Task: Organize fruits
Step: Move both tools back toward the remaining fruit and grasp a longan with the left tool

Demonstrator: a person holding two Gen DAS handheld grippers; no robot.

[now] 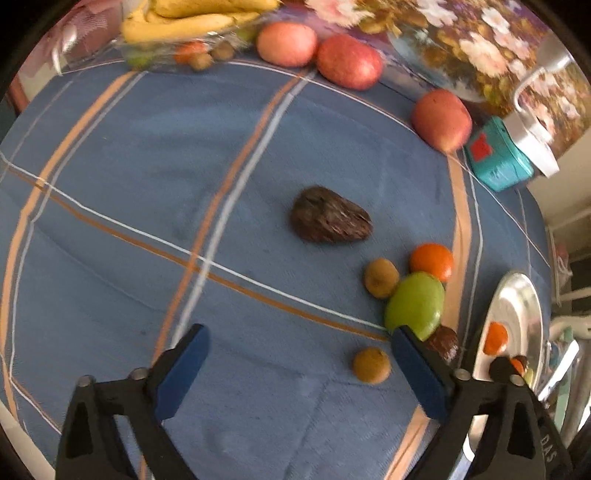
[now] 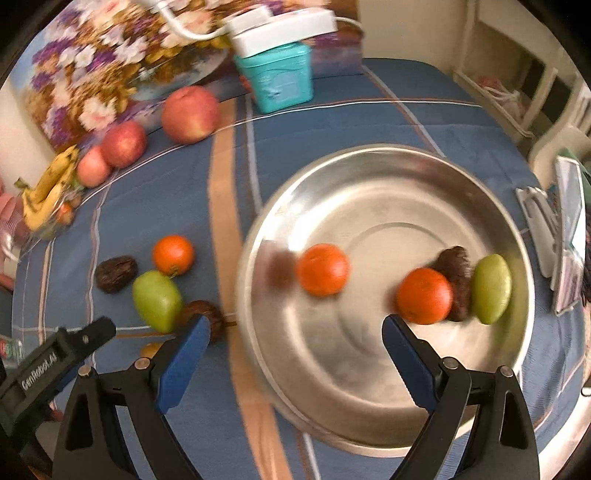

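Note:
My left gripper (image 1: 300, 334) is open over the blue plaid cloth. A small brown fruit (image 1: 371, 365) lies on the cloth between its fingers, close to the right one and untouched. Ahead of it lie a dark wrinkled fruit (image 1: 330, 216), another small brown fruit (image 1: 381, 277), an orange (image 1: 431, 261) and a green fruit (image 1: 415, 306). My right gripper (image 2: 295, 325) is open and holds nothing, above the left side of a steel bowl (image 2: 369, 155). In the bowl are two oranges (image 2: 322, 269), a dark fruit (image 2: 456, 273) and a green fruit (image 2: 491, 284).
Three red apples (image 1: 349, 61) and a bunch of bananas (image 1: 192, 18) on a clear tray sit at the cloth's far edge. A teal box (image 2: 277, 79) with a white device on top stands behind the bowl. A flowered picture leans at the back.

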